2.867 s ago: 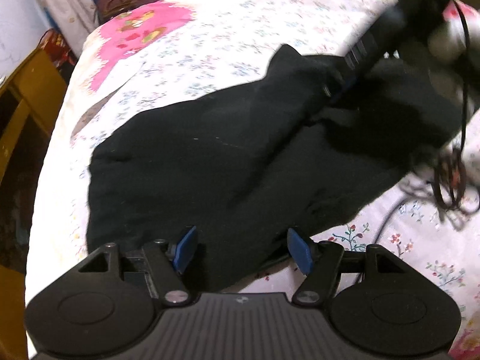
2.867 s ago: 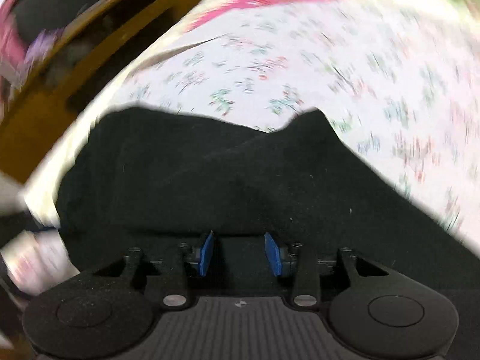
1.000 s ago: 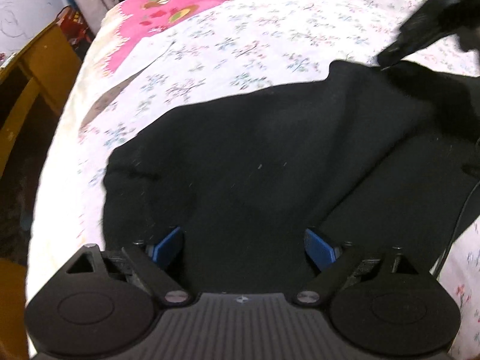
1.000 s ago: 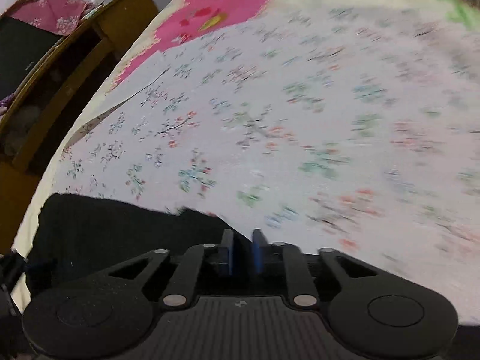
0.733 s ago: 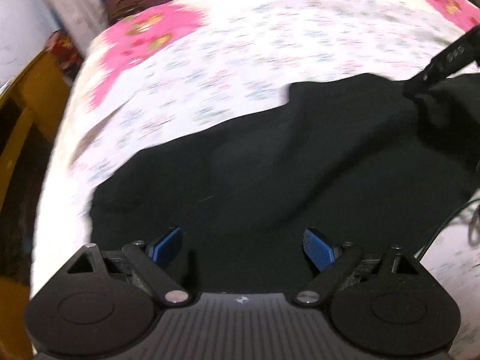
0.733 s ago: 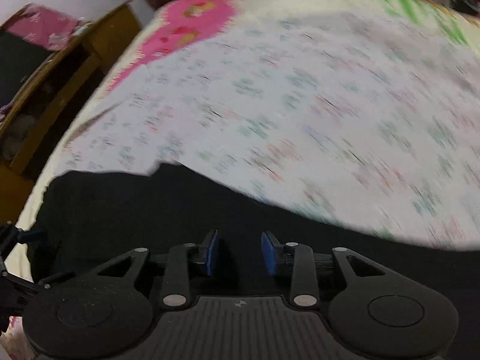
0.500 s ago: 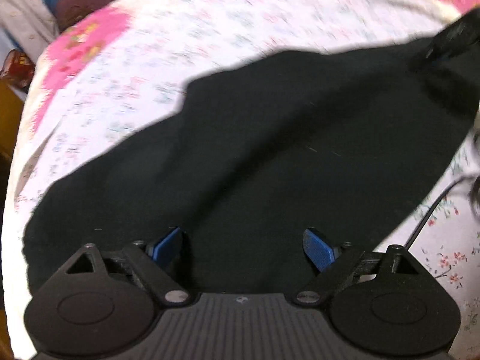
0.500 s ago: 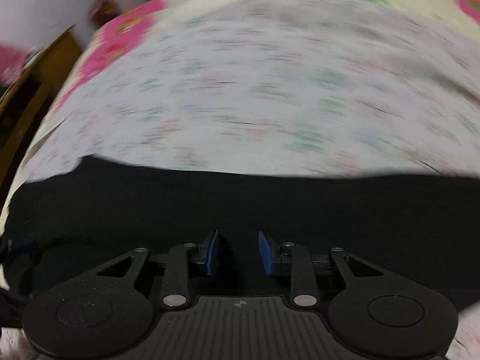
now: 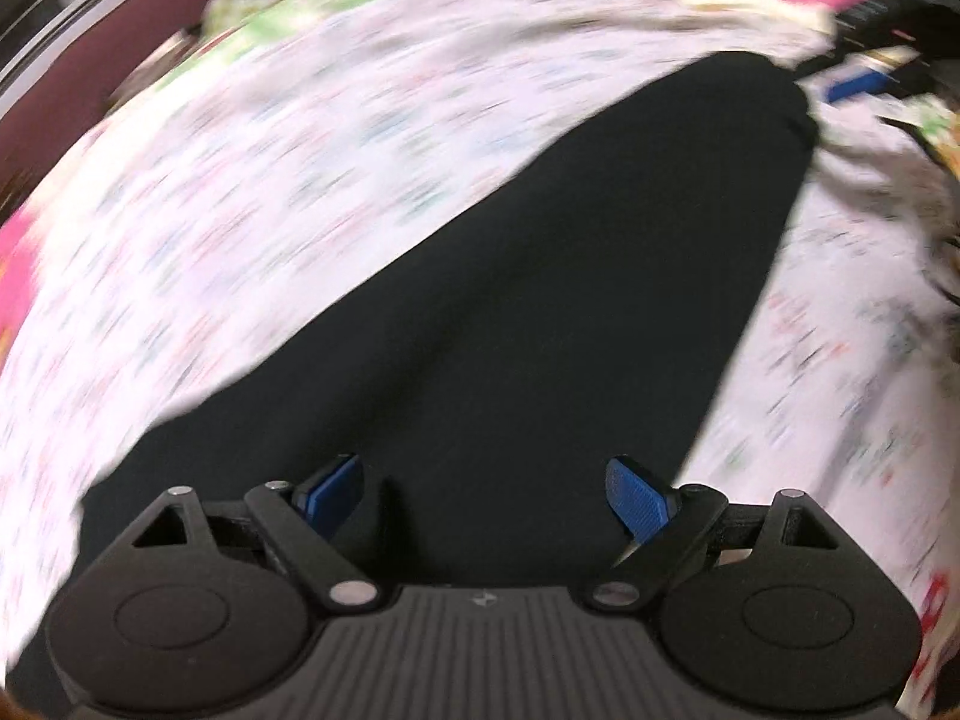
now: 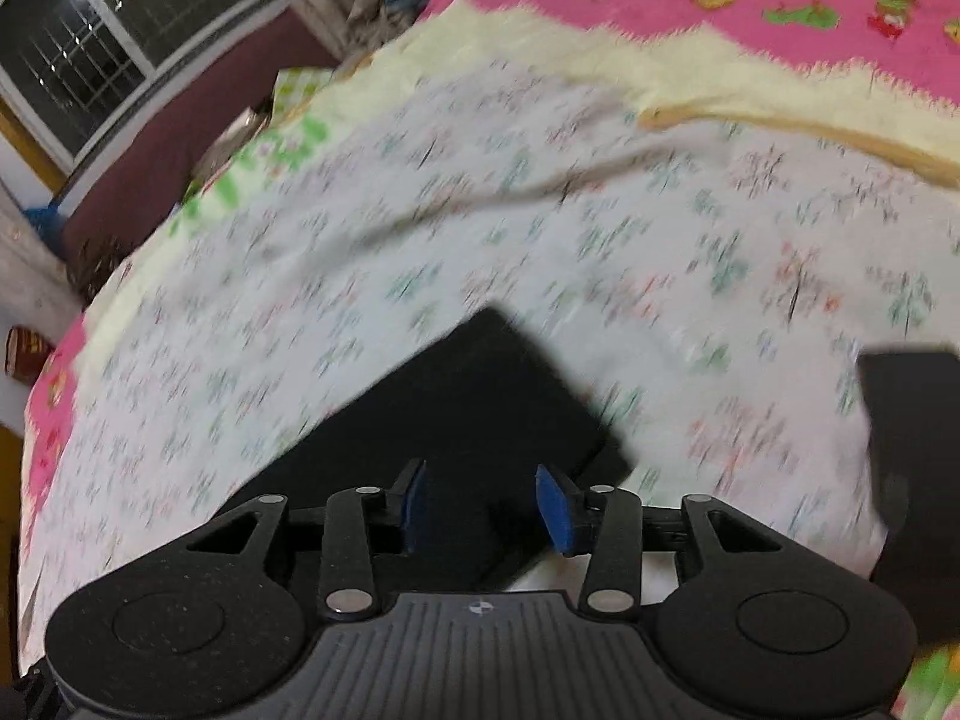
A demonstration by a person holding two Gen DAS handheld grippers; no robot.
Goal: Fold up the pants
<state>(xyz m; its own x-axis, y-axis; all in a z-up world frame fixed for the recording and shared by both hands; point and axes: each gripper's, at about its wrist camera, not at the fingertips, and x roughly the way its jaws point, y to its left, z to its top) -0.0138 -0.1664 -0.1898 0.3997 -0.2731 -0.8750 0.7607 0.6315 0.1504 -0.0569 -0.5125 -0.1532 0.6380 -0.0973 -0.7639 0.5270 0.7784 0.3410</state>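
- Black pants (image 9: 540, 300) lie spread on the floral bedsheet (image 9: 270, 180). In the left wrist view they run as one long dark band from right under the gripper up toward the far right edge of the bed.
- Right wrist view: a squared-off corner of the pants (image 10: 480, 414) sits on the sheet just ahead of the fingers. A second dark patch (image 10: 906, 420) is at the right edge; can't tell if it's the same garment or something else.
- Left gripper (image 9: 486, 492): released, blue pads wide apart, nothing between them, hovering over the fabric.
- Right gripper (image 10: 483, 504): also released, gap narrower, fabric below or ahead of the pads but not pinched.
- Both views are motion-blurred, so edge positions are rough.
- Judgement: pants look laid out lengthwise, folding barely started or between folds.
- Risks:
  - Grabbing only the top layer, so the layers shear and the fold goes crooked.
  - Pinching the bedsheet along with the pants, since the sheet is loose and wrinkled (image 10: 540, 192).
  - Uneven grips left vs right would skew the hem line.
  - Clutter at the far bed edge (image 9: 870, 78) near the pants' end could snag.
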